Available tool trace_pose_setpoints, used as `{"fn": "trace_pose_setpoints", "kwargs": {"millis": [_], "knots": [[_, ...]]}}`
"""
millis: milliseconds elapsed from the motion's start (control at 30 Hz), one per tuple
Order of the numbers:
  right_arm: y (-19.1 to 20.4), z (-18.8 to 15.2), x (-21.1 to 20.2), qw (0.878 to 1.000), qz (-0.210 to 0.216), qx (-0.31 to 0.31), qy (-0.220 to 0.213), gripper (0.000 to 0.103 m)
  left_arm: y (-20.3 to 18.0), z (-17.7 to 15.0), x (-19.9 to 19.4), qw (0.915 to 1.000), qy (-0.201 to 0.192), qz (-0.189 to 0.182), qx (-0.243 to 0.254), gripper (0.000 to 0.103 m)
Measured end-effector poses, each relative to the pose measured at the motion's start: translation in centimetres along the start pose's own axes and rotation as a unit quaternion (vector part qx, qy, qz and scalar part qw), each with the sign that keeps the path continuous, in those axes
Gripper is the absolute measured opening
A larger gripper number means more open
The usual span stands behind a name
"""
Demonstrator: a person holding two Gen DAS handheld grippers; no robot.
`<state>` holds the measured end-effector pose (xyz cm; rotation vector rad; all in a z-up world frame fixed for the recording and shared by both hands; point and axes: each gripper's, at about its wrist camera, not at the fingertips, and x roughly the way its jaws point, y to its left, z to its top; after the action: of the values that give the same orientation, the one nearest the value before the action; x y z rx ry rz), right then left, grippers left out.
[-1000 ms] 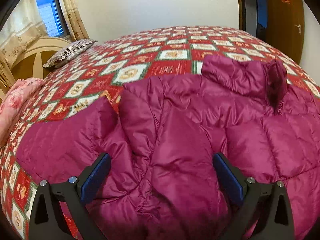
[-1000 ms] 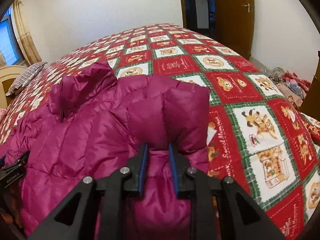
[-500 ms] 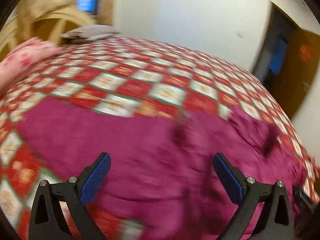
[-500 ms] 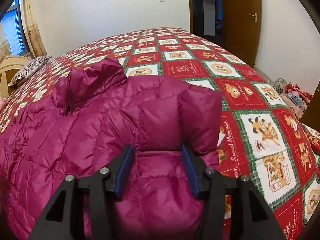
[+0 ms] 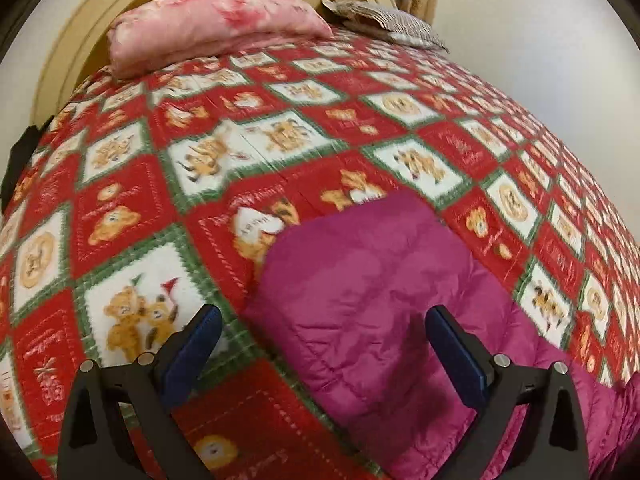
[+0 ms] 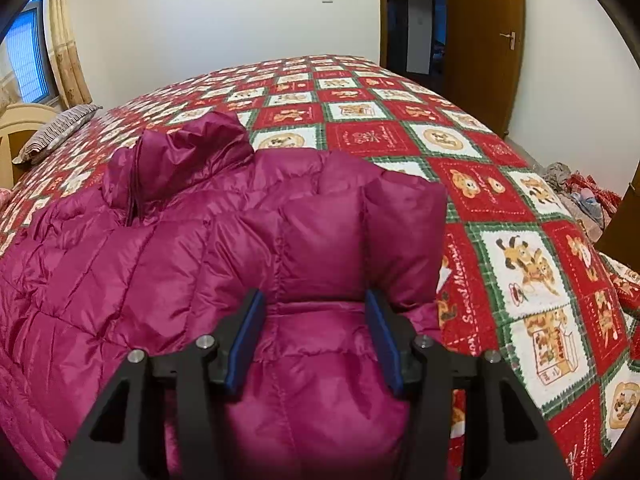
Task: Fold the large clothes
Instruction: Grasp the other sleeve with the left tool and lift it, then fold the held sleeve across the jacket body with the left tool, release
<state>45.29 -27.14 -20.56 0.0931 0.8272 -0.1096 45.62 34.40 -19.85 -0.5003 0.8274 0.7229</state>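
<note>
A magenta puffer jacket (image 6: 168,256) lies spread on the bed, collar (image 6: 180,156) toward the far side. Its right sleeve (image 6: 352,236) is folded back over the body. My right gripper (image 6: 316,332) is open just above that folded sleeve, its jaws standing on either side of the sleeve without gripping it. In the left wrist view the jacket's other sleeve (image 5: 372,280) lies flat on the quilt. My left gripper (image 5: 320,344) is wide open and empty, hovering over the sleeve's end.
The bed has a red, green and white bear-patterned quilt (image 5: 160,168). A pink folded blanket (image 5: 216,20) and a striped pillow (image 5: 392,20) lie by the cream headboard (image 5: 72,40). A brown door (image 6: 484,40) and a clothes pile (image 6: 580,196) are at right.
My right gripper has opened and let go of the folded sleeve. My left gripper has swung left from over the jacket's body toward the outstretched left sleeve, still open.
</note>
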Motion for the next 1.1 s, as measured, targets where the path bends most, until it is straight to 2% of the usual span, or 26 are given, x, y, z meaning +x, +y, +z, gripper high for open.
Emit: {"fn": "trace_pose_setpoints", "kwargs": {"millis": [100, 167, 233, 333, 400, 433, 467, 500, 633, 733, 833, 933, 967, 1033, 1067, 1100], "knots": [[0.1, 0.0, 0.1, 1.000, -0.004, -0.004, 0.002, 0.055, -0.7, -0.9, 0.4, 0.9993, -0.020, 0.015, 0.029, 0.099], [0.1, 0.0, 0.0, 1.000, -0.004, -0.004, 0.002, 0.056, -0.9, -1.1, 0.6, 0.9990, -0.022, 0.018, 0.034, 0.088], [0.1, 0.0, 0.0, 1.000, -0.004, -0.004, 0.002, 0.056, -0.7, -1.0, 0.3, 0.9991, -0.028, 0.010, 0.029, 0.065], [0.1, 0.0, 0.0, 1.000, -0.003, -0.004, 0.002, 0.056, -0.2, -0.7, 0.0, 0.9989, -0.038, 0.003, 0.027, 0.044], [0.1, 0.0, 0.1, 1.000, -0.003, -0.004, 0.002, 0.056, -0.2, -0.9, -0.4, 0.9986, -0.044, -0.003, 0.029, 0.033], [0.1, 0.0, 0.0, 1.000, -0.003, -0.004, 0.002, 0.056, -0.2, -0.9, -0.5, 0.9985, -0.047, -0.007, 0.028, 0.021], [0.1, 0.0, 0.1, 1.000, -0.002, -0.003, 0.002, 0.056, -0.2, -0.9, -0.9, 0.9981, -0.048, -0.026, 0.028, 0.014], [0.2, 0.0, 0.0, 1.000, -0.002, -0.004, 0.003, 0.056, -0.3, -0.9, -1.3, 0.9975, -0.049, -0.044, 0.026, 0.011], [0.1, 0.1, 0.0, 1.000, 0.002, 0.000, 0.002, 0.056, -2.0, -0.6, -4.2, 0.9942, -0.078, -0.061, 0.042, 0.011], [0.0, 0.0, 0.0, 1.000, 0.004, 0.003, 0.001, 0.056, -4.5, -0.5, -8.2, 0.9863, -0.119, -0.092, 0.068, 0.011], [-0.1, 0.0, 0.0, 1.000, 0.006, 0.005, 0.000, 0.056, -7.9, -1.3, -13.4, 0.9705, -0.165, -0.140, 0.107, 0.011], [-0.2, -0.1, 0.0, 1.000, 0.010, 0.008, -0.001, 0.056, -11.7, -3.6, -18.9, 0.9445, -0.202, -0.204, 0.159, 0.011], [-0.2, -0.1, 0.0, 1.000, 0.011, 0.009, -0.001, 0.056, -13.6, -5.0, -21.1, 0.9302, -0.215, -0.232, 0.186, 0.011], [-0.3, -0.1, -0.1, 1.000, 0.014, 0.013, -0.002, 0.056, -16.1, -7.4, -23.7, 0.9087, -0.230, -0.266, 0.225, 0.011], [-0.4, -0.1, -0.1, 1.000, 0.016, 0.014, -0.003, 0.056, -17.9, -9.5, -25.4, 0.8901, -0.238, -0.292, 0.257, 0.011], [-0.4, -0.1, -0.1, 1.000, 0.017, 0.016, -0.003, 0.056, -19.1, -11.0, -26.3, 0.8785, -0.240, -0.309, 0.275, 0.011]]}}
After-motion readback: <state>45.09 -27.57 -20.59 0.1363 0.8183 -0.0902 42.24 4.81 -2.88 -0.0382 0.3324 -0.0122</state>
